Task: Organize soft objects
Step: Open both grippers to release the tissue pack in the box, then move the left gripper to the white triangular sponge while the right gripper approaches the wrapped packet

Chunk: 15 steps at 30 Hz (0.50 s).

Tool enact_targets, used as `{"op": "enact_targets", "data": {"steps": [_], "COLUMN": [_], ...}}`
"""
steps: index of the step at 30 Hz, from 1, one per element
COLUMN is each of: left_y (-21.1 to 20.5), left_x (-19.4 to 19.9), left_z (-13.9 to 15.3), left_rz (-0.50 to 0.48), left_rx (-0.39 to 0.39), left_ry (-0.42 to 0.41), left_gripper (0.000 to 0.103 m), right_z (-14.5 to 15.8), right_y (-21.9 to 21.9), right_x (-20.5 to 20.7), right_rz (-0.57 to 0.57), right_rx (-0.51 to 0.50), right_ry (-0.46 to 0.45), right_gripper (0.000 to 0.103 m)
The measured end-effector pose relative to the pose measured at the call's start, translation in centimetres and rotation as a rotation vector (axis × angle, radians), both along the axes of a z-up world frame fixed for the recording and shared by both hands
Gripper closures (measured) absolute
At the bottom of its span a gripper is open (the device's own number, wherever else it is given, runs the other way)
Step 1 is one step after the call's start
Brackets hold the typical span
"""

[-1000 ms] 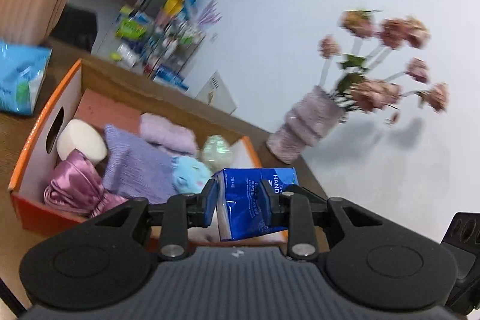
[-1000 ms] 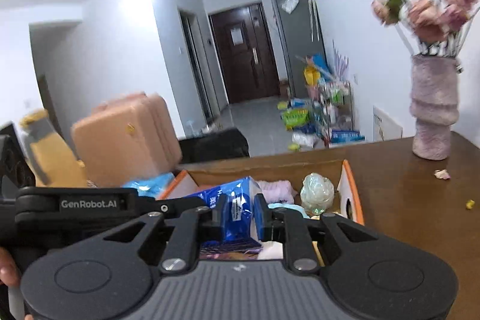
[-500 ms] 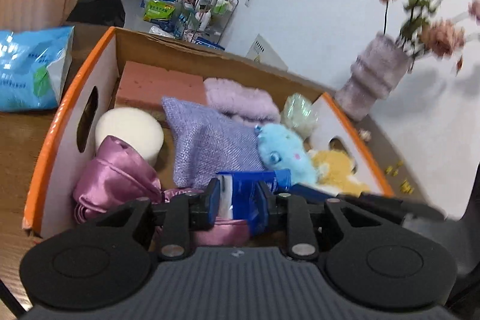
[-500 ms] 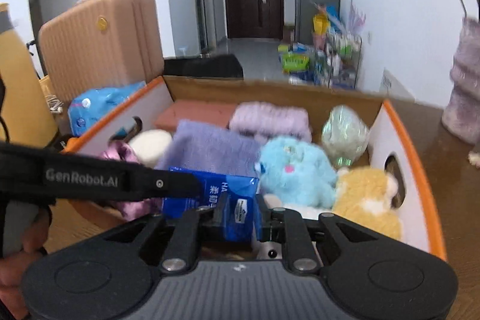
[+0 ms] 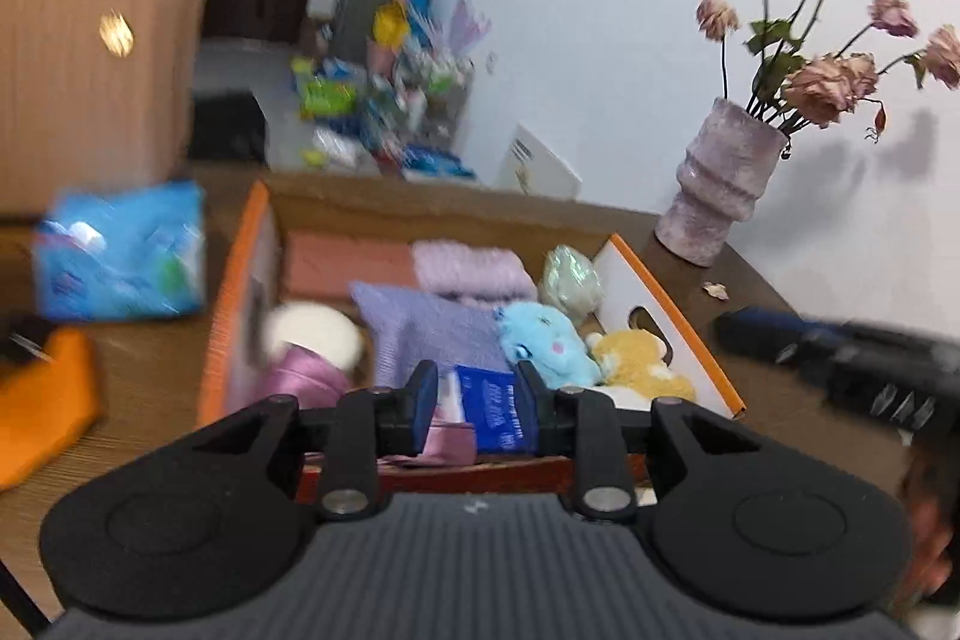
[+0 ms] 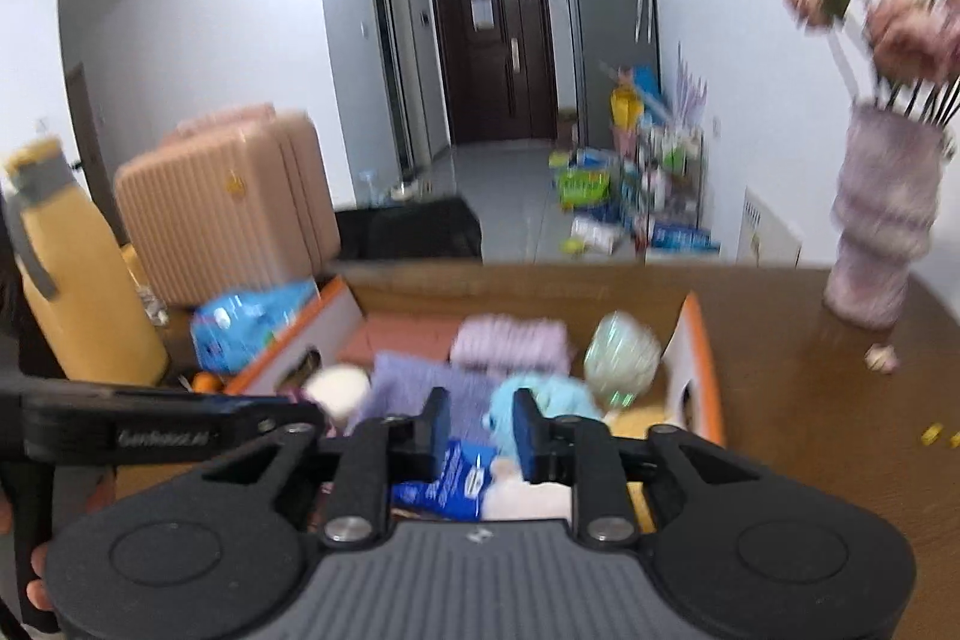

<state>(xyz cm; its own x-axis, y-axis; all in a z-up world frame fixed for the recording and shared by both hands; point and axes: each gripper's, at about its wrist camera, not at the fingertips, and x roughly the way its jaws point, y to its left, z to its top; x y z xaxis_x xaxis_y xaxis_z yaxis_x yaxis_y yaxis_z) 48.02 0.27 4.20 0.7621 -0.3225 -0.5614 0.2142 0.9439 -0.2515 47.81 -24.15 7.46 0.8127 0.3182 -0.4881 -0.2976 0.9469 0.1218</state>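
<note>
An orange-edged cardboard box (image 5: 240, 292) holds soft things: a blue tissue pack (image 5: 492, 409), a blue plush (image 5: 549, 340), a yellow plush (image 5: 636, 370), a purple pouch (image 5: 432, 328), a lilac towel (image 5: 474, 268) and pink satin cloth (image 5: 306, 379). My left gripper (image 5: 474, 400) is open just above the box's near edge, and the tissue pack lies in the box between and beyond its fingers. My right gripper (image 6: 480, 433) is open above the box (image 6: 699, 370), with the tissue pack (image 6: 456, 478) lying below it.
A lilac vase of dried flowers (image 5: 720, 184) stands on the brown table to the right of the box. A blue plastic pack (image 5: 120, 250) and an orange item (image 5: 42, 400) lie to the left. A yellow bottle (image 6: 72, 280) stands far left. A pink suitcase (image 6: 234, 202) stands behind.
Both grippers let go of the blue tissue pack, which now lies in the box's front part. Both have opened and pulled up and back from the box.
</note>
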Motion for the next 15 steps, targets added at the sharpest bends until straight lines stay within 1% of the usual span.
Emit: {"op": "enact_targets", "data": {"steps": [3, 5, 6, 8, 9, 11, 12, 14, 15], "left_y": [0.6, 0.8, 0.9, 1.0, 1.0, 0.8, 0.7, 0.3, 0.2], "left_x": [-4.2, -7.5, -9.0, -12.3, -13.8, -17.0, -18.4, -21.5, -22.7], "left_z": [2.1, 2.9, 3.3, 3.6, 3.6, 3.5, 3.3, 2.7, 2.3], "left_rz": [0.041, 0.082, 0.102, 0.157, 0.182, 0.215, 0.227, 0.251, 0.259], "left_rx": [0.071, 0.127, 0.151, 0.19, 0.203, 0.23, 0.242, 0.251, 0.25], "left_ry": [-0.087, -0.159, -0.19, -0.244, -0.268, -0.318, -0.333, -0.367, -0.379], "left_gripper": [0.063, 0.049, 0.045, 0.021, 0.019, 0.017, 0.016, 0.006, 0.005], "right_z": [1.9, 2.3, 2.3, 2.3, 2.2, 2.1, 1.9, 1.3, 1.0], "right_y": [-1.2, -1.7, -1.8, -1.7, -1.8, -2.0, -1.9, -1.8, -1.8], "right_x": [-3.0, -5.2, -6.3, -8.6, -9.7, -12.1, -13.4, -16.1, -17.2], "right_rz": [-0.007, -0.004, 0.003, 0.005, 0.002, 0.001, 0.004, 0.001, 0.004], "right_rx": [0.001, 0.001, -0.001, -0.009, -0.008, 0.005, 0.008, 0.006, 0.004], "right_ry": [-0.043, -0.074, -0.092, -0.129, -0.147, -0.189, -0.209, -0.242, -0.253], "right_gripper": [0.073, 0.063, 0.062, 0.056, 0.053, 0.042, 0.04, 0.035, 0.034]}}
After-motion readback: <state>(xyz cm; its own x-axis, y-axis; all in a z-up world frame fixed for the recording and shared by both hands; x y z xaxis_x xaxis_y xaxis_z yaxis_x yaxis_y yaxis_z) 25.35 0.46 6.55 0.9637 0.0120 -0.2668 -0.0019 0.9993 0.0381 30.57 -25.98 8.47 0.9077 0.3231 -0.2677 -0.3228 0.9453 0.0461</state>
